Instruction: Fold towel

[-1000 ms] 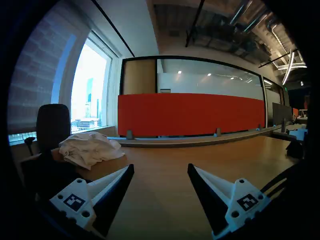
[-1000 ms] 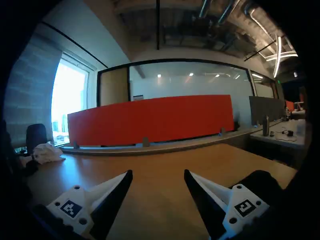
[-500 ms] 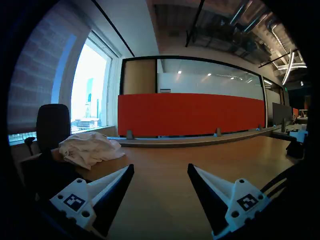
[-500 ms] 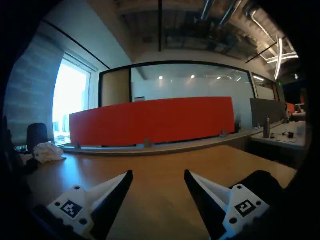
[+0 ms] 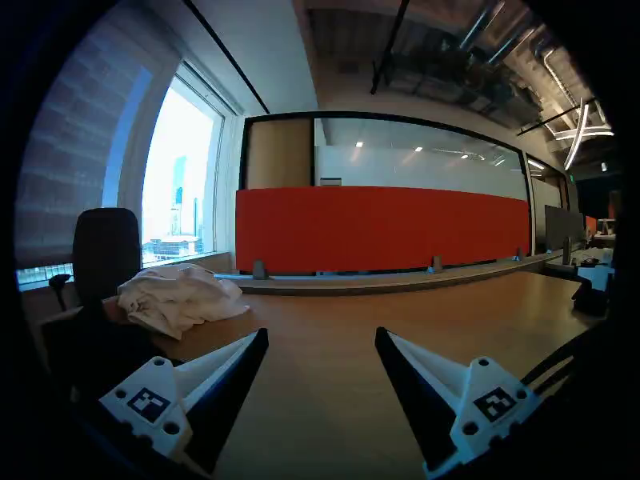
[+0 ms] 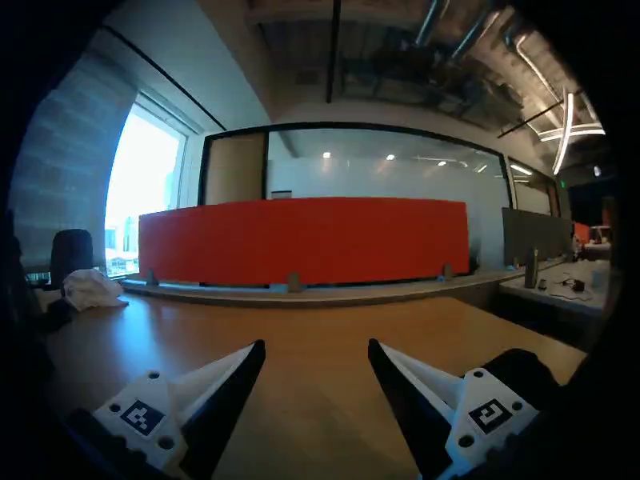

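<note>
I hold both grippers, left point(image 5: 321, 342) and right point(image 6: 316, 352), fingers apart over the desk point(image 5: 336, 336), the crumpled towel point(image 5: 178, 296) far left.

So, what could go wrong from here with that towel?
The towel lies in a crumpled heap, so a gripper might pinch several layers at once rather than one corner. It appears to sit near the edge of the table, beside the chair; a clumsy nudge could push it off. The left gripper and right gripper are both open and apart from it, the right seemingly farther, so a long reach may be needed.
</note>
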`<action>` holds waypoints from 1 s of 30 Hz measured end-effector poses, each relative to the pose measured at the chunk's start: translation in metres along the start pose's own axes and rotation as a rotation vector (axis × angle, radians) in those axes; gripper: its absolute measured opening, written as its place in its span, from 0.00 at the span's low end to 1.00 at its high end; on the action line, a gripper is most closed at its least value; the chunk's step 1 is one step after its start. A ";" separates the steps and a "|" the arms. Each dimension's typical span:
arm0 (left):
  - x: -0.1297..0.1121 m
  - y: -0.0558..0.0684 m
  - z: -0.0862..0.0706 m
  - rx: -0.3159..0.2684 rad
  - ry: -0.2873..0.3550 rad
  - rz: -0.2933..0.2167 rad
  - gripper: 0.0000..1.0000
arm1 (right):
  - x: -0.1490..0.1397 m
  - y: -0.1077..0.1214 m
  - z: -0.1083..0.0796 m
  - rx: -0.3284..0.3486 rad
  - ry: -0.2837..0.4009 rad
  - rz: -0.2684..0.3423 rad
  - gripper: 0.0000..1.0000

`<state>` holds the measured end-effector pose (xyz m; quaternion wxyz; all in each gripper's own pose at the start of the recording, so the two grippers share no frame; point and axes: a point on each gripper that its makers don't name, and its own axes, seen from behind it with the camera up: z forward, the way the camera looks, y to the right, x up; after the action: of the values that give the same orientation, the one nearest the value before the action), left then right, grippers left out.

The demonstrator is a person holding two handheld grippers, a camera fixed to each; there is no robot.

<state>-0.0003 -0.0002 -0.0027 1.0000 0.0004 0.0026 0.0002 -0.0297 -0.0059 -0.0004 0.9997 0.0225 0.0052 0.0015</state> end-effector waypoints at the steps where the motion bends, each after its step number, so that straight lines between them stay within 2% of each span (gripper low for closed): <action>1: 0.000 0.000 0.000 0.000 0.000 0.000 1.00 | -0.001 -0.001 0.000 0.000 0.000 -0.006 0.99; 30: 0.000 0.001 0.000 0.000 0.000 0.000 0.99 | 0.001 -0.002 0.001 -0.007 -0.001 -0.016 1.00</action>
<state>-0.0003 0.0004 -0.0027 1.0000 0.0003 0.0025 0.0004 -0.0283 -0.0075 0.0004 0.9998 0.0187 0.0051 -0.0066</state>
